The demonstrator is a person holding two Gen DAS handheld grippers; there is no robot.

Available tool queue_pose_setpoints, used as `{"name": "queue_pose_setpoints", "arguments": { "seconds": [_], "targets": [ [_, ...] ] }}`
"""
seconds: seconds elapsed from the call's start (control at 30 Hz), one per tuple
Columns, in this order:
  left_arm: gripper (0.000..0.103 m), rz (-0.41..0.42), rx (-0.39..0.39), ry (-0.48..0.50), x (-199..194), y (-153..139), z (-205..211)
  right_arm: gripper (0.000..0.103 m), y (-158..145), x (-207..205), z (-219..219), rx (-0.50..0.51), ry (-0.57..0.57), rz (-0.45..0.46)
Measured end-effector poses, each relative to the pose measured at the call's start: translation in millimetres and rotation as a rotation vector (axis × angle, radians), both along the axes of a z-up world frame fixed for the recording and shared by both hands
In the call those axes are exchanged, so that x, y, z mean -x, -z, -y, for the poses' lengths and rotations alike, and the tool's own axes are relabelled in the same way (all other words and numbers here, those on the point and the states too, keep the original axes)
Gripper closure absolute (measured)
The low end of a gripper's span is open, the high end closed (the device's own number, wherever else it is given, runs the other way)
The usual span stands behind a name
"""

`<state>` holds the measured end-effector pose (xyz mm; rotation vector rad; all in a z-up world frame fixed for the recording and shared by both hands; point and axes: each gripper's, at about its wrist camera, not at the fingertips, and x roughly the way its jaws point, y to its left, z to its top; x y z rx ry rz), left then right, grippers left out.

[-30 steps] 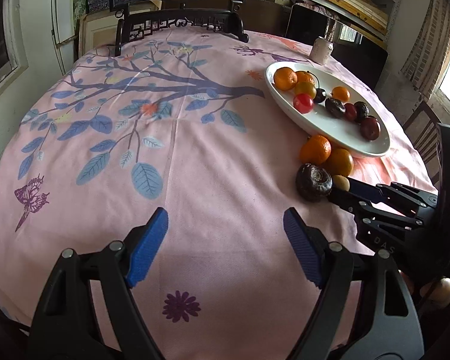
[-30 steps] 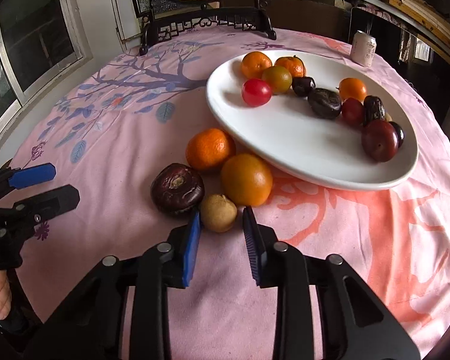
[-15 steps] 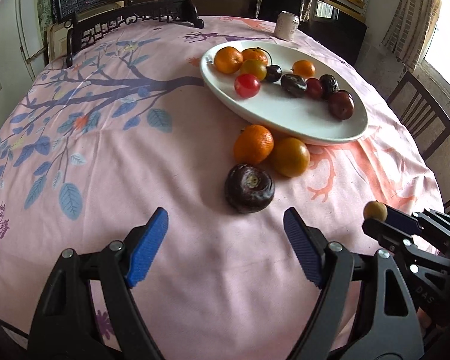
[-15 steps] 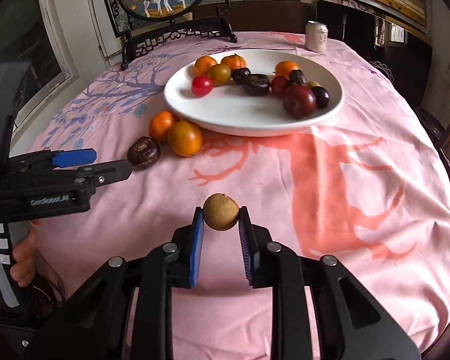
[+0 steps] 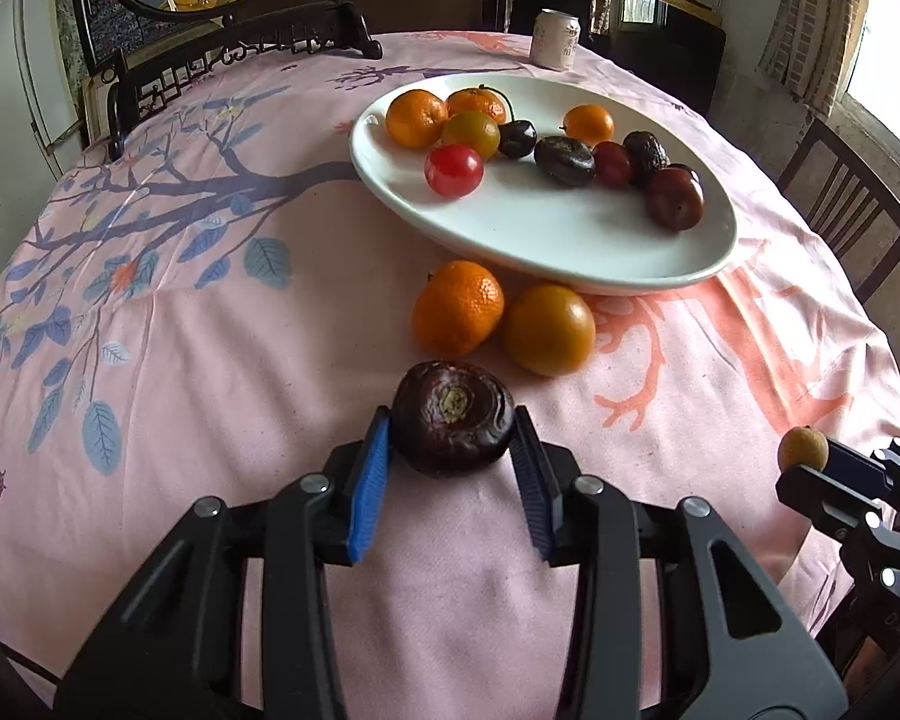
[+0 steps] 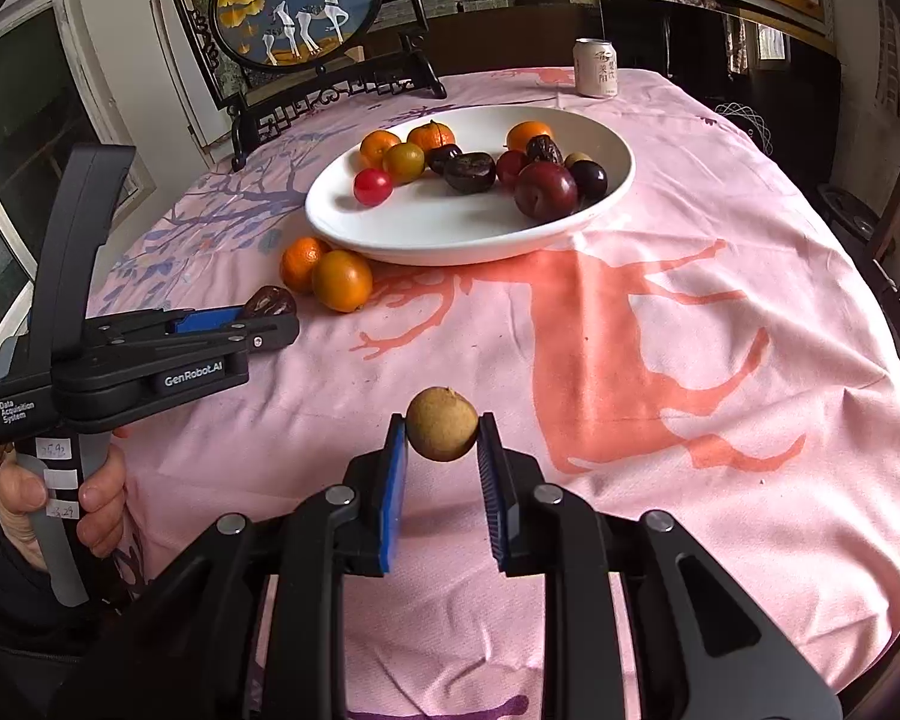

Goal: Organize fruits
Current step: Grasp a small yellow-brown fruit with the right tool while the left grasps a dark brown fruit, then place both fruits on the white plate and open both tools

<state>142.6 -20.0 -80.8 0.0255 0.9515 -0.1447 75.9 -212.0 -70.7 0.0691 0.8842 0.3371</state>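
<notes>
In the left wrist view, the left gripper (image 5: 453, 459) sits at lower centre with its blue pads against both sides of a wrinkled dark purple round fruit (image 5: 453, 425) resting on the pink printed tablecloth (image 5: 210, 360). Just above, a dimpled orange tangerine (image 5: 457, 308) touches a smooth orange fruit (image 5: 547, 329), beside the white oval plate (image 5: 570, 252) of mixed fruit. At the right edge, the right gripper (image 6: 441, 450) pinches a small round tan-brown fruit (image 6: 441, 425), held above the cloth.

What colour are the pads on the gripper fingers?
Blue. The pads show best in the left wrist view, on either side of the dark fruit.
</notes>
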Motion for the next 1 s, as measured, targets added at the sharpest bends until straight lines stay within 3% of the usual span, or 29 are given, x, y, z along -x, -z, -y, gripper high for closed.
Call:
{"name": "queue_pose_setpoints", "arguments": {
  "seconds": [0.37,0.6,0.77,0.9,1.0],
  "targets": [
    [0.063,0.06,0.051,0.002,22,-26,-11,0.079,-1,-3,-10,0.009,-0.009,-0.002],
    [0.063,0.079,0.054,0.008,15,-42,-15,0.079,-7,-12,-14,0.023,-0.019,0.004],
    [0.063,0.115,0.022,0.022,-20,-71,-11,0.079,-30,-37,-14,0.041,-0.019,0.056],
    [0.063,0.068,0.04,0.049,-68,-80,-4,0.079,-40,-72,-19,0.042,-0.026,0.076],
    [0.063,0.044,0.003,0.026,-109,-77,4,0.08,-38,-109,-25,0.046,-0.028,0.058]
  ]
}}
